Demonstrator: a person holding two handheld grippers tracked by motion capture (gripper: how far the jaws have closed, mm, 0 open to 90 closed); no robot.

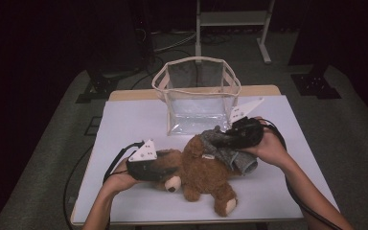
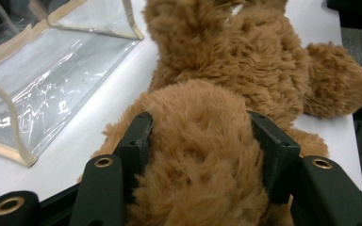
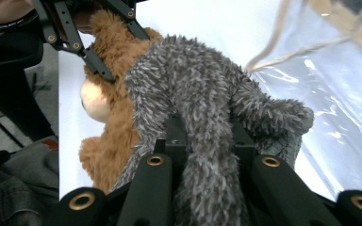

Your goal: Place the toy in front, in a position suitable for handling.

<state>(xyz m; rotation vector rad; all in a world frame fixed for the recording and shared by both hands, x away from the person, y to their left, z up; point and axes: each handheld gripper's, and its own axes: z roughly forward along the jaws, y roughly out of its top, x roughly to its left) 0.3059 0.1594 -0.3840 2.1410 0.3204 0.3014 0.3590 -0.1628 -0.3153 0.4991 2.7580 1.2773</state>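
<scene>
A shaggy brown teddy bear (image 1: 202,173) lies at lower centre on the white table (image 1: 134,120), its head pinched by the left gripper (image 1: 168,171). The right gripper (image 1: 220,141) clamps a grey plush garment (image 1: 230,152). The room around is dark.

The brown teddy bear (image 2: 202,155) hides the pads of the left hand-held gripper (image 2: 200,141) clamped on it.

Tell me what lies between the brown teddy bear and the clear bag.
In the high view, the grey plush toy, clamped in the right gripper, lies between the brown teddy bear and the clear bag.
</scene>
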